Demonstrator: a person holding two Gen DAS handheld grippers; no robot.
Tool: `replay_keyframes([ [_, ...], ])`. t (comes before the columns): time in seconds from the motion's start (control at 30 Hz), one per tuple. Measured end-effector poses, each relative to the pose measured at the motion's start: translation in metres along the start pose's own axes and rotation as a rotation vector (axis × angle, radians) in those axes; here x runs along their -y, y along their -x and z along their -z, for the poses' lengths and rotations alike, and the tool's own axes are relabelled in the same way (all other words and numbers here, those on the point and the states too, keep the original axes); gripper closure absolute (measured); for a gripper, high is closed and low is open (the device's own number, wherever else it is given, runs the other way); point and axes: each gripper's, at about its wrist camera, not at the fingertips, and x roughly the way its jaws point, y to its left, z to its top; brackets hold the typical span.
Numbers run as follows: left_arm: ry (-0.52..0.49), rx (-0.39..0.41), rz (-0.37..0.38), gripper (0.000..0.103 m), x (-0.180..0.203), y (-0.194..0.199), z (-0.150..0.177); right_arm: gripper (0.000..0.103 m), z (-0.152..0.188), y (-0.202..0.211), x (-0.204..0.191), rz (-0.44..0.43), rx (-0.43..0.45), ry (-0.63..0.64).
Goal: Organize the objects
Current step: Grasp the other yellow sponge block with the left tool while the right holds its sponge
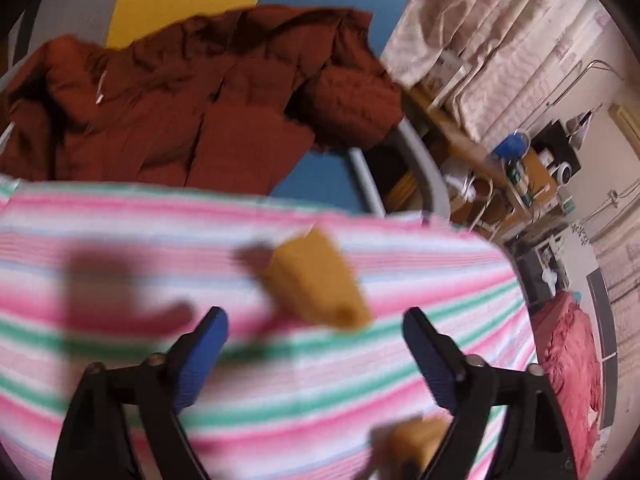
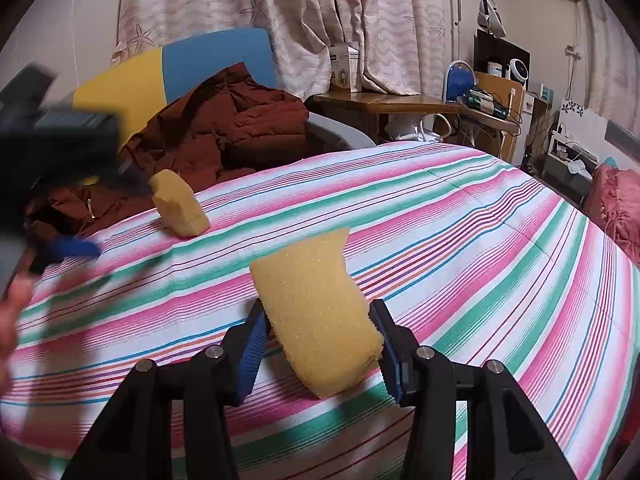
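Sponge [image 2: 320,320] long axis away, pinched in right gripper [image 2: 318,344] fingers; left gripper [image 1: 316,344] fingers wide, empty

The left wrist view looks steeply down along its jaws at the striped bed [image 1: 360,380] from close above, blurred, facing toward the chair [image 1: 320,184] with the brown coat [image 1: 200,100]. The right wrist view sits low and near the bed [image 2: 480,240], looking across it toward the curtain [image 2: 320,20] and the counter [image 2: 392,101] beyond. Both views share the bed, the chair [image 2: 216,60], the coat [image 2: 240,120], the curtain [image 1: 480,40], the far sponge [image 1: 316,280] [image 2: 180,204] and the near sponge [image 1: 416,436] [image 2: 320,320]. The left gripper [image 2: 60,184] shows, blurred, at the right view's left edge.
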Motion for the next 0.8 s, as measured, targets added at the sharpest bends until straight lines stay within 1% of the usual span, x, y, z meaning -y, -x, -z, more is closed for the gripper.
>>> replay_keyframes([
  [0.03, -0.012, 0.003, -0.030, 0.001, 0.003, -0.006, -0.005, 0.052, 0.000, -0.001, 0.000, -0.001, -0.002, 0.001],
  [0.07, -0.017, 0.000, -0.057, 0.000, 0.004, -0.013, -0.009, 0.052, 0.000, 0.000, 0.000, -0.001, -0.003, 0.001],
  [0.13, -0.014, -0.010, -0.084, 0.000, 0.004, -0.027, -0.018, 0.052, 0.001, 0.000, 0.000, -0.001, 0.001, 0.002],
  [0.2, -0.006, -0.025, -0.085, 0.000, 0.003, -0.037, -0.021, 0.052, 0.001, -0.001, -0.001, 0.002, -0.002, 0.006],
  [0.23, -0.006, -0.035, -0.100, 0.000, 0.001, -0.043, -0.023, 0.052, 0.001, -0.001, -0.001, 0.004, -0.002, 0.008],
  [0.3, -0.019, -0.078, -0.084, 0.003, -0.006, -0.053, -0.021, 0.052, 0.001, -0.002, -0.002, 0.002, -0.004, 0.011],
  [0.33, -0.029, -0.096, -0.089, 0.013, -0.009, -0.056, -0.019, 0.052, 0.001, -0.001, -0.002, 0.003, -0.002, 0.009],
  [0.37, -0.035, -0.110, -0.085, 0.018, -0.012, -0.058, -0.017, 0.052, 0.001, -0.001, -0.001, 0.003, -0.001, 0.008],
  [0.4, -0.047, -0.081, -0.059, 0.021, -0.015, -0.054, -0.013, 0.052, 0.001, -0.001, -0.002, 0.002, -0.002, 0.009],
  [0.43, -0.056, -0.066, -0.037, 0.034, -0.017, -0.050, -0.011, 0.052, 0.001, -0.002, -0.002, 0.003, -0.004, 0.011],
  [0.47, -0.060, -0.069, 0.005, 0.049, -0.019, -0.048, -0.009, 0.052, 0.001, -0.002, -0.002, 0.005, -0.002, 0.012],
  [0.5, -0.054, -0.072, 0.056, 0.057, -0.021, -0.045, -0.005, 0.052, 0.001, -0.001, -0.003, 0.007, 0.000, 0.015],
  [0.57, -0.059, -0.057, 0.062, 0.063, -0.022, -0.039, 0.000, 0.052, 0.001, -0.002, -0.003, 0.008, -0.001, 0.016],
  [0.63, -0.075, -0.040, 0.070, 0.065, -0.024, -0.032, 0.008, 0.052, 0.001, -0.002, -0.002, 0.009, 0.002, 0.016],
  [0.7, -0.072, -0.026, 0.082, 0.065, -0.029, -0.023, 0.014, 0.052, 0.002, -0.002, -0.003, 0.012, 0.003, 0.019],
  [0.8, -0.039, -0.007, 0.115, 0.066, -0.044, -0.010, 0.023, 0.052, 0.002, -0.001, -0.004, 0.015, 0.007, 0.024],
])
